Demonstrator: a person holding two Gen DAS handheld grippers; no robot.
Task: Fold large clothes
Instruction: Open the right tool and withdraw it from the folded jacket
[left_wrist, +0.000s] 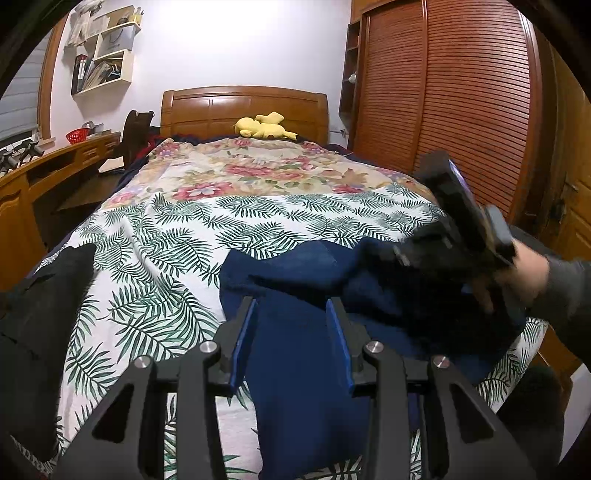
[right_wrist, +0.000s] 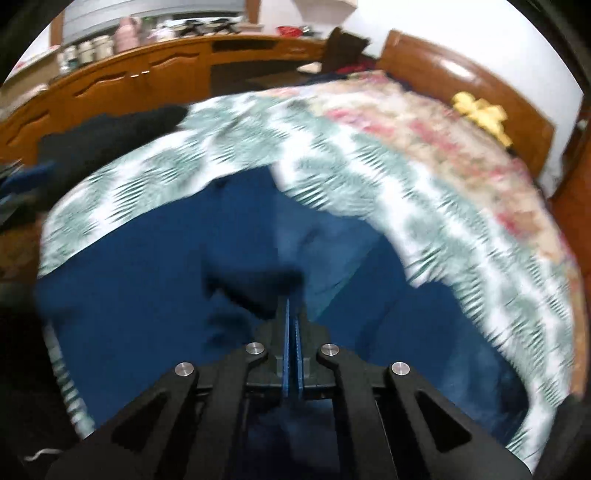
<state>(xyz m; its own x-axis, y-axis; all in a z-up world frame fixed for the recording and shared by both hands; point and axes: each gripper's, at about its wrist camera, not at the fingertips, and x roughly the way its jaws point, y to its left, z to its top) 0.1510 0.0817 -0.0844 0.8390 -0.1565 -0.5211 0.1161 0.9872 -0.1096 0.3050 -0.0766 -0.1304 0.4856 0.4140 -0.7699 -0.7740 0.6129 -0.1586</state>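
On the bed lies a big dark blue garment, spread over a sheet with green leaves. The left gripper sits low over the near part of the blue cloth, pointing toward the headboard, and its two fingers stand wide apart with cloth showing between them. The right gripper comes in from the right side, held by the person's hand in a gray sleeve. Its blue fingers are pressed close together, and a dark fold of the blue cloth bunches up right at their tips, but that view is blurry, so the grip is hard to tell for sure. The blue cloth looks lumpy and wrinkled, with one part raised up near the right gripper. A black piece of clothing lies at the left edge of the bed. Farther back is a flowery blanket, then a yellow plush toy by the wooden headboard. A wooden desk stands on the left.
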